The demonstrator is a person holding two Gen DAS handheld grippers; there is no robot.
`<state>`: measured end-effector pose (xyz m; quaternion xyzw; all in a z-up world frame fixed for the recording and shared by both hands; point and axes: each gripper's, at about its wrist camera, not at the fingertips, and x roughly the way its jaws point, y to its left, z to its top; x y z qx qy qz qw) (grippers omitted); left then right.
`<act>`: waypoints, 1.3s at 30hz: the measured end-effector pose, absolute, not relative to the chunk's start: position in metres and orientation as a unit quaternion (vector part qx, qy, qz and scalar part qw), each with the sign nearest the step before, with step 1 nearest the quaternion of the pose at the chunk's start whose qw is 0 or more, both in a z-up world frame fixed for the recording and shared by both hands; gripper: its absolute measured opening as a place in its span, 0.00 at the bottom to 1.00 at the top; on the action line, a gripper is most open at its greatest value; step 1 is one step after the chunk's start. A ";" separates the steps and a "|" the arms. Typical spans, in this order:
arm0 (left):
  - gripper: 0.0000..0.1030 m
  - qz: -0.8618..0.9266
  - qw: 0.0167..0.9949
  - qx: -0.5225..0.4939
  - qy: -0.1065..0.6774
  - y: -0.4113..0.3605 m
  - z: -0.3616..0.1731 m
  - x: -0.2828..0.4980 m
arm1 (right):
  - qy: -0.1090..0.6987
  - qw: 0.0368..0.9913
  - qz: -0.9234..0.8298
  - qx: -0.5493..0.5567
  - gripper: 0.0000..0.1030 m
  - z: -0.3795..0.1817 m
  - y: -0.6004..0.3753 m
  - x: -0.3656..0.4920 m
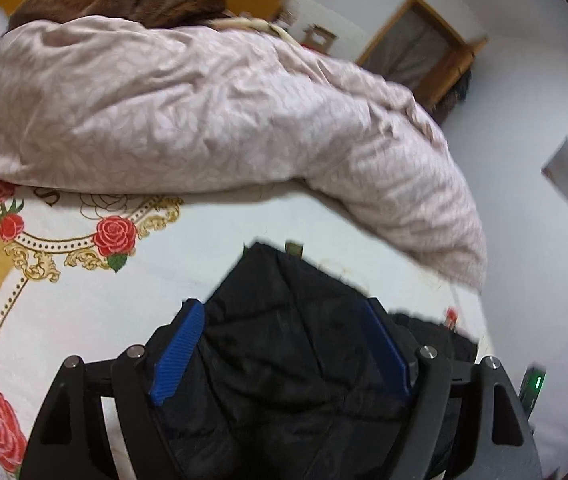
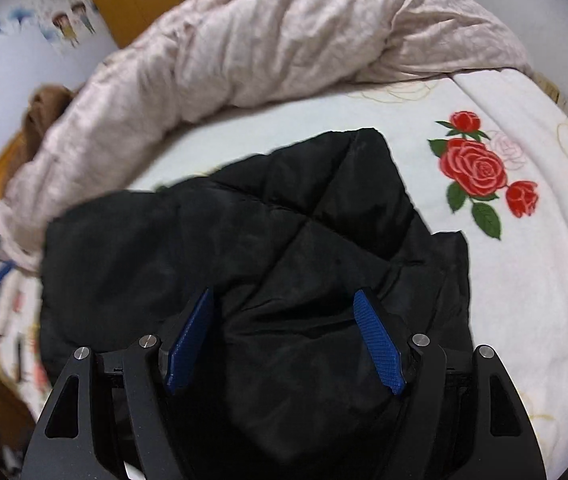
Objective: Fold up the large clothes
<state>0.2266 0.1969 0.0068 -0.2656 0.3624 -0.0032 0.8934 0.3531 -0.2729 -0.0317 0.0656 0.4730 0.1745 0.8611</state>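
Jaws spread on both: left gripper [image 1: 284, 344] and right gripper [image 2: 284, 340] hang over the black padded jacket [image 2: 243, 232], nothing pinched. Jacket lies bunched on the bed [image 2: 504, 280]. Looks between folds; next needs a fresh edge grip.

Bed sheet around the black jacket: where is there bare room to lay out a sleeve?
Bare sheet lies right of the black puffer jacket, around the rose print. From the left wrist view, another open patch sits left of the jacket, below the pink duvet. The far side is crowded: the duvet bunches close behind the jacket.
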 end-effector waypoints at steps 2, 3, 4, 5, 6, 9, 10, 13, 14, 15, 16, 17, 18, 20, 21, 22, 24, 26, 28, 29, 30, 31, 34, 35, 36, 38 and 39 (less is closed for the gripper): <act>0.79 -0.020 0.892 -0.245 0.379 0.183 0.000 0.225 | 0.474 0.862 0.166 0.063 0.70 -0.028 -0.274 0.355; 0.79 -0.032 0.892 -0.233 0.387 0.174 -0.004 0.224 | 0.470 0.865 0.164 0.065 0.70 -0.022 -0.275 0.353; 0.79 -0.048 0.892 -0.220 0.393 0.164 -0.008 0.222 | 0.464 0.867 0.167 0.067 0.70 -0.015 -0.275 0.350; 0.79 -0.060 0.892 -0.208 0.398 0.154 -0.010 0.222 | 0.456 0.871 0.172 0.068 0.70 -0.009 -0.276 0.345; 0.79 -0.073 0.891 -0.195 0.403 0.144 -0.014 0.221 | 0.447 0.874 0.177 0.069 0.70 -0.004 -0.276 0.340; 0.79 -0.115 0.888 -0.154 0.419 0.110 -0.027 0.228 | 0.441 0.873 0.198 0.065 0.70 -0.001 -0.268 0.331; 0.79 -0.123 0.885 -0.143 0.426 0.100 -0.033 0.234 | 0.443 0.871 0.203 0.059 0.70 -0.003 -0.263 0.331; 0.79 -0.108 0.885 -0.118 0.438 0.085 -0.051 0.258 | 0.460 0.866 0.194 0.018 0.70 -0.021 -0.249 0.340; 0.79 -0.099 0.887 -0.110 0.438 0.083 -0.055 0.268 | 0.469 0.864 0.184 0.012 0.70 -0.028 -0.248 0.348; 0.79 -0.091 0.890 -0.106 0.434 0.082 -0.058 0.275 | 0.475 0.862 0.175 0.013 0.70 -0.035 -0.249 0.357; 0.79 -0.081 0.891 -0.107 0.433 0.082 -0.060 0.282 | 0.479 0.861 0.171 0.015 0.71 -0.039 -0.250 0.365; 0.79 -0.075 0.891 -0.107 0.434 0.083 -0.062 0.288 | 0.482 0.860 0.168 0.015 0.71 -0.042 -0.250 0.371; 0.79 -0.070 0.893 -0.100 0.432 0.082 -0.065 0.294 | 0.486 0.858 0.165 0.014 0.71 -0.046 -0.250 0.377; 0.79 -0.055 0.895 -0.086 0.434 0.080 -0.072 0.302 | 0.492 0.856 0.159 0.010 0.72 -0.053 -0.248 0.388; 0.79 -0.052 0.893 -0.088 0.439 0.080 -0.074 0.306 | 0.494 0.855 0.156 0.009 0.72 -0.055 -0.248 0.392; 0.79 -0.050 0.890 -0.087 0.445 0.080 -0.074 0.307 | 0.498 0.853 0.152 0.012 0.72 -0.057 -0.248 0.395; 0.79 -0.050 0.888 -0.086 0.448 0.081 -0.063 0.308 | 0.502 0.853 0.144 0.015 0.72 -0.048 -0.247 0.395; 0.79 -0.050 0.897 -0.081 0.432 0.087 -0.049 0.310 | 0.486 0.861 0.149 0.016 0.72 -0.036 -0.248 0.392; 0.79 -0.028 0.904 -0.069 0.420 0.100 -0.043 0.318 | 0.481 0.864 0.149 0.017 0.72 -0.032 -0.250 0.396; 0.79 -0.012 0.904 -0.067 0.423 0.109 -0.045 0.325 | 0.483 0.864 0.142 0.017 0.72 -0.034 -0.252 0.401; 0.79 0.000 0.900 -0.071 0.430 0.117 -0.050 0.332 | 0.490 0.861 0.136 0.018 0.72 -0.039 -0.254 0.407; 0.79 0.013 0.894 -0.076 0.440 0.126 -0.057 0.338 | 0.497 0.858 0.133 0.020 0.72 -0.045 -0.255 0.412; 0.80 0.037 0.884 -0.076 0.460 0.141 -0.081 0.347 | 0.515 0.850 0.110 0.007 0.72 -0.064 -0.257 0.425; 0.81 0.040 0.884 -0.074 0.461 0.143 -0.087 0.347 | 0.514 0.851 0.107 0.008 0.72 -0.069 -0.258 0.427; 0.81 0.039 0.883 -0.078 0.461 0.145 -0.092 0.346 | 0.515 0.851 0.104 0.013 0.72 -0.074 -0.259 0.430; 0.83 0.041 0.885 -0.094 0.454 0.149 -0.099 0.345 | 0.514 0.851 0.100 0.018 0.72 -0.083 -0.261 0.433; 0.84 0.042 0.886 -0.098 0.451 0.149 -0.102 0.345 | 0.516 0.851 0.099 0.020 0.72 -0.088 -0.262 0.434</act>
